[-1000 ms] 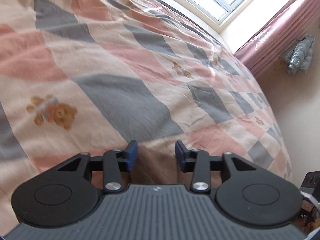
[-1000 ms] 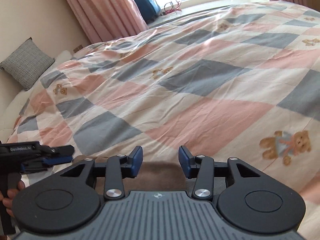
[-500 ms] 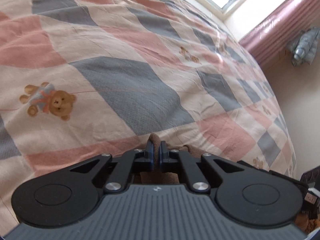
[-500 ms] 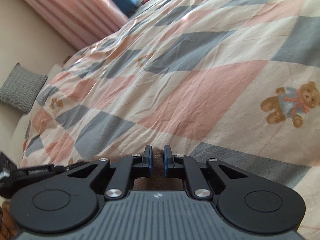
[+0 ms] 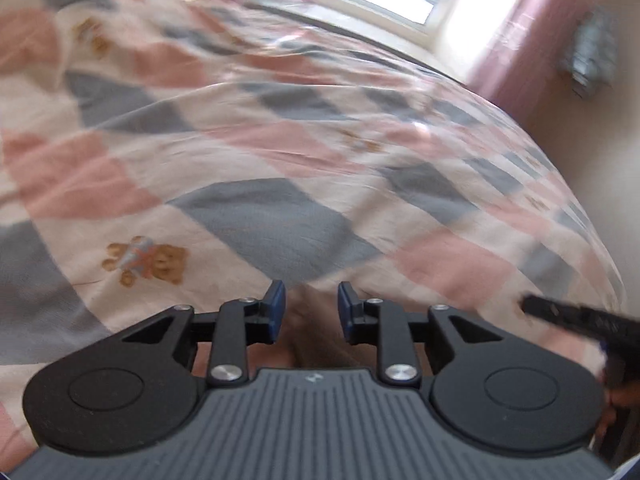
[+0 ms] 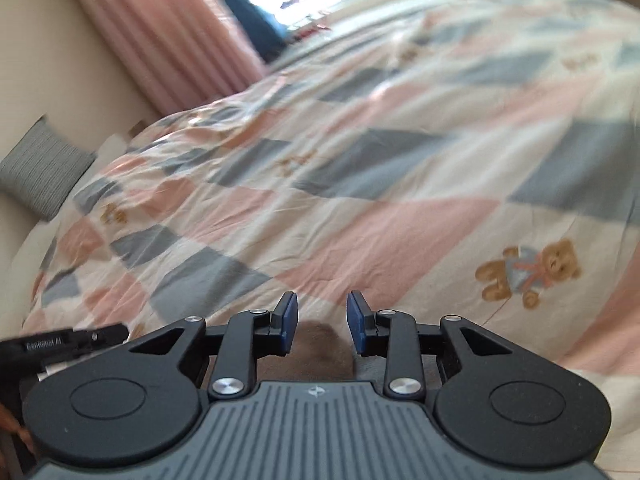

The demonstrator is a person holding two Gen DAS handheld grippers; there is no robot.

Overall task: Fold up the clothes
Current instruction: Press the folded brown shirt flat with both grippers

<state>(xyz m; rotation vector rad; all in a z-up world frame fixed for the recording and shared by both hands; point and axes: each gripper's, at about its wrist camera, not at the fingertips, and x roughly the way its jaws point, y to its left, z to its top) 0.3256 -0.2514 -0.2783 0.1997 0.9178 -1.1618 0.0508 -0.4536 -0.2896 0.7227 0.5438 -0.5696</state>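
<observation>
Mostly quilt point(image 5: 248, 128) in both views: a big pink, grey and cream check spread over the bed, with teddy prints, a grey cushion point(image 6: 38, 178) at the far left edge in the right view, no containers anywhere. Brown garment point(image 5: 316, 336) lies at the near edge of the quilt, only a small bunched part showing right under both tools. Left gripper point(image 5: 311, 310) has just been opening, pads apart, the cloth below the gap and not pinched. Right gripper point(image 6: 322, 322) likewise has just been opening, jaws parted over a brown hump point(image 6: 324, 344), no grip. Step looks like a release between folds, early or mid task, hard to say. Next move likely needs a fresh pinch on an edge or corner, both sides together.
</observation>
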